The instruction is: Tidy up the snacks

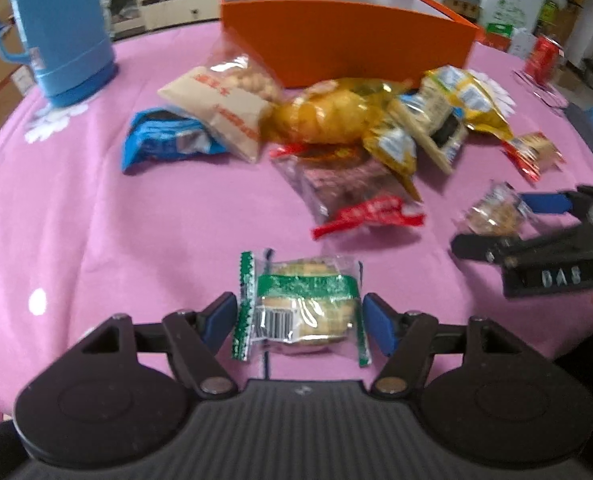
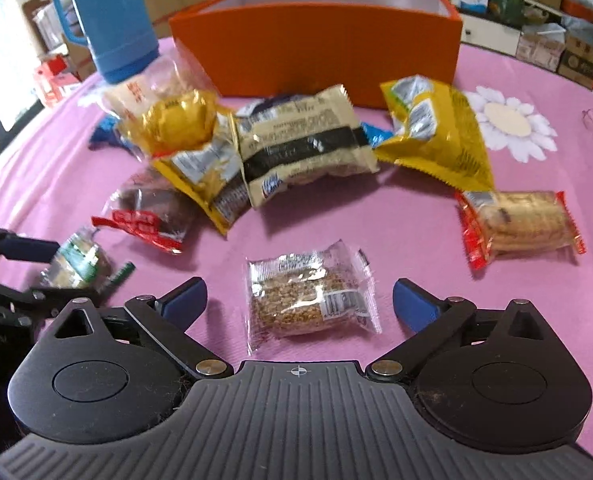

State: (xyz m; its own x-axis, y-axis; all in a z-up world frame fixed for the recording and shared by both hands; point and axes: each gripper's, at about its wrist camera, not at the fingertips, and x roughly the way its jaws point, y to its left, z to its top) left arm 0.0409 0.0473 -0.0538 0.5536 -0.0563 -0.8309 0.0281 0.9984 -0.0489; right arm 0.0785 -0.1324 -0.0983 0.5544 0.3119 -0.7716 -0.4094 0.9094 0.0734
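**Spotter:** What's nearest you?

**Me:** Under my left gripper (image 1: pixel 298 314), a green-banded biscuit packet (image 1: pixel 302 300) lies flat on the pink tablecloth (image 1: pixel 96 220). The pads sit right at the wrapper's two edges, and I can't tell whether they press yet. My right gripper (image 2: pixel 300 300) is spread wide around a sesame bar packet (image 2: pixel 312 294), with cloth showing on both sides of it.

**Spotter:** How would you take them?

**Me:** I'd close on the firm cake and not just the loose wrapper seams, keeping each packet centred between the pads. Then I'd lift straight up before travelling, so neither one drags through the heap on the way to the box.

**Spotter:** Give me a count, working outward.

**Me:** First those two packets. Then there's one red-ended biscuit packet (image 2: pixel 520 224) and one red-ended dark packet (image 2: pixel 148 216). In the heap I see two yellow packets (image 2: pixel 436 136), one beige packet with a black band (image 2: pixel 304 148), one gold bag (image 2: pixel 180 124), one peanut bag (image 1: pixel 224 100) and one blue packet (image 1: pixel 168 140). That makes ten I can separate, though the overlap may hide more. Behind them stands one orange box (image 2: pixel 316 56), open-topped. Farthest off are one blue jug (image 2: pixel 108 20) and one red can (image 1: pixel 542 56).
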